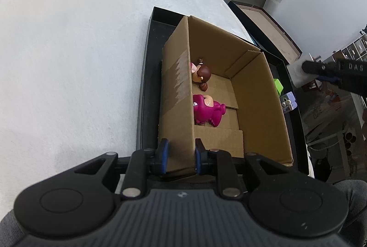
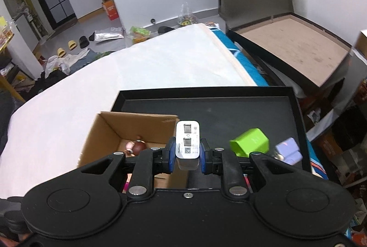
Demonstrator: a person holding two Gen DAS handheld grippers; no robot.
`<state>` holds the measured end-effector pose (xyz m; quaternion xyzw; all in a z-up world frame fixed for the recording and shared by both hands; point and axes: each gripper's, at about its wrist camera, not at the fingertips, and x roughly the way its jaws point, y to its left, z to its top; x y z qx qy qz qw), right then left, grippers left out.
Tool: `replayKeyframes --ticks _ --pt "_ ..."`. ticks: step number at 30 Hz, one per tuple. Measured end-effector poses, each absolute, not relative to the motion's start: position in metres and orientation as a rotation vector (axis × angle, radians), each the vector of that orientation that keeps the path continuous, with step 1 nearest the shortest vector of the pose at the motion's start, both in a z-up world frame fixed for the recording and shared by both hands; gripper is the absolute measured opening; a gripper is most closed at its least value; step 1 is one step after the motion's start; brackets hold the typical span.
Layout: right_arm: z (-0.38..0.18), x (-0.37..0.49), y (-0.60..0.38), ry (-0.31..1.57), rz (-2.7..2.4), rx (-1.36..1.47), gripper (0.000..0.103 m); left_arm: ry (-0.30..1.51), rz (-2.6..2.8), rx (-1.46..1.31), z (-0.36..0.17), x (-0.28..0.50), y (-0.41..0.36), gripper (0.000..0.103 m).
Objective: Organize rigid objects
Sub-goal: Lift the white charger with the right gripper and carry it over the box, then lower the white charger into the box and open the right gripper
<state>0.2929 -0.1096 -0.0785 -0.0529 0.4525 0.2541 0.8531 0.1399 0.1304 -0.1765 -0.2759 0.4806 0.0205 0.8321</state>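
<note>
My left gripper [image 1: 180,156] is shut on the near left wall of an open cardboard box [image 1: 176,95] that stands in a black tray [image 1: 143,95]. A brown-haired doll figure [image 1: 200,73] and a magenta toy figure [image 1: 206,110] lie inside the box. My right gripper [image 2: 187,157] is shut on a white charger block [image 2: 187,143], held above the tray's [image 2: 206,94] near side, right of the box [image 2: 103,132]. The same right gripper [image 1: 307,67] with the white block [image 1: 296,73] shows at the right in the left wrist view. A green block [image 2: 250,142] and a lilac toy [image 2: 289,150] lie on the tray.
The tray rests on a white cloth-covered surface [image 1: 68,52]. A black lid with a brown inside [image 2: 291,49] lies beyond the tray on the right. Slippers and bags litter the floor [image 2: 75,45] far behind.
</note>
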Motion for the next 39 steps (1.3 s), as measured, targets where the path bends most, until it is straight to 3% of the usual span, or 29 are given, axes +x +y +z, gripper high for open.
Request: replayKeyframes --ticks 33,36,39 --pt "-0.106 0.274 -0.022 0.952 0.503 -0.338 0.021 1.007 0.02 -0.614 -0.181 0.139 0.138 0.023" --pt "-0.105 0.273 -0.02 0.941 0.48 -0.366 0.04 1.008 0.021 -0.609 -0.18 0.139 0.137 0.024" --pt "-0.098 0.27 -0.026 0.931 0.501 -0.345 0.043 1.002 0.019 -0.614 -0.179 0.138 0.137 0.024"
